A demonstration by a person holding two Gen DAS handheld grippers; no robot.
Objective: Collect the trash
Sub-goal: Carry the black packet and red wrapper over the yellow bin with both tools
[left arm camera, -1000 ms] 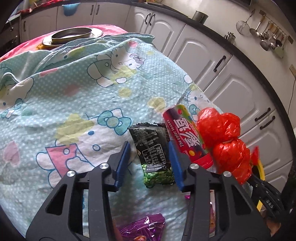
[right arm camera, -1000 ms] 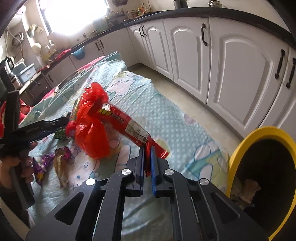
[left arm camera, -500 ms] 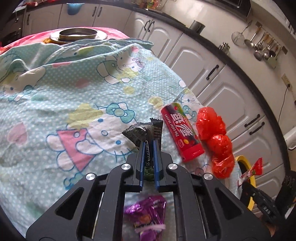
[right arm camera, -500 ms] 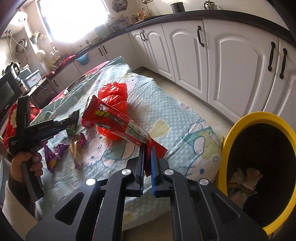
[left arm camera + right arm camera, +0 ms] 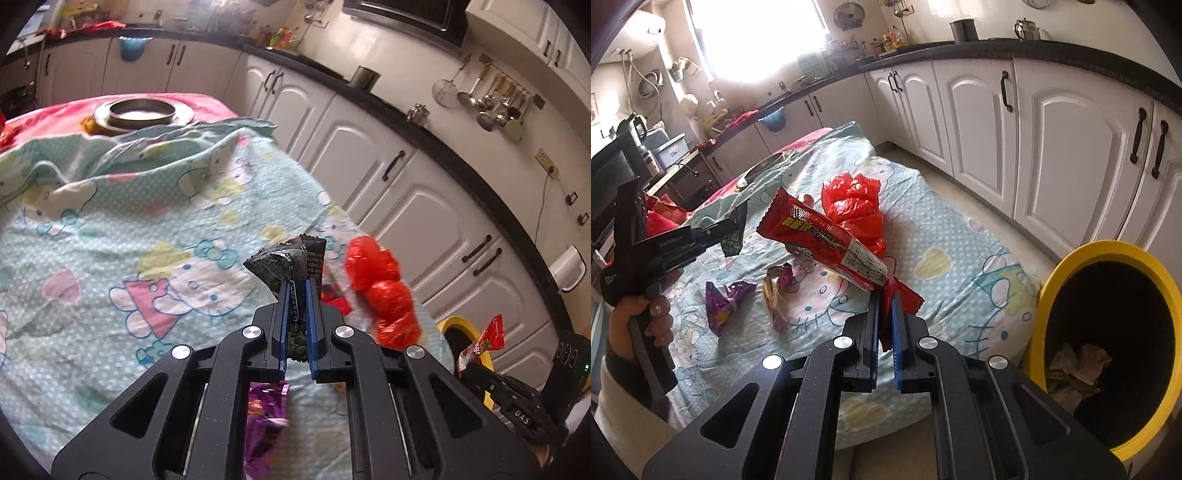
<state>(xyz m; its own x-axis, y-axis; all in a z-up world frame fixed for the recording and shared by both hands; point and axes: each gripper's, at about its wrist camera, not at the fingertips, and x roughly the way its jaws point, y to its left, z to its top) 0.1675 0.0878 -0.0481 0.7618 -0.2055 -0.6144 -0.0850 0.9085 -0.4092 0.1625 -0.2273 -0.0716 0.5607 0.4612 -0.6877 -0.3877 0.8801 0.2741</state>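
My left gripper (image 5: 297,295) is shut on a crumpled black-and-green snack wrapper (image 5: 291,264), held above the cartoon-print cloth (image 5: 110,229). The right wrist view shows that same gripper (image 5: 729,230) at the left, in a person's hand. My right gripper (image 5: 885,301) is shut on the tail of a long red snack wrapper (image 5: 820,236), which sticks out over the cloth. A yellow-rimmed bin (image 5: 1108,254) stands to the right of it with crumpled trash inside. A red plastic bag (image 5: 855,199), a purple wrapper (image 5: 720,301) and a gold wrapper (image 5: 777,288) lie on the cloth.
White kitchen cabinets (image 5: 1067,155) run along the right, with a strip of floor between them and the cloth-covered surface. A metal dish (image 5: 142,112) sits at the far end on a pink cover. Utensils (image 5: 491,103) hang on the wall.
My left gripper closed on the black-and-green wrapper and lifted it off the cloth. My right gripper, still gripping the red wrapper, rose and drew back; the bin now shows larger.
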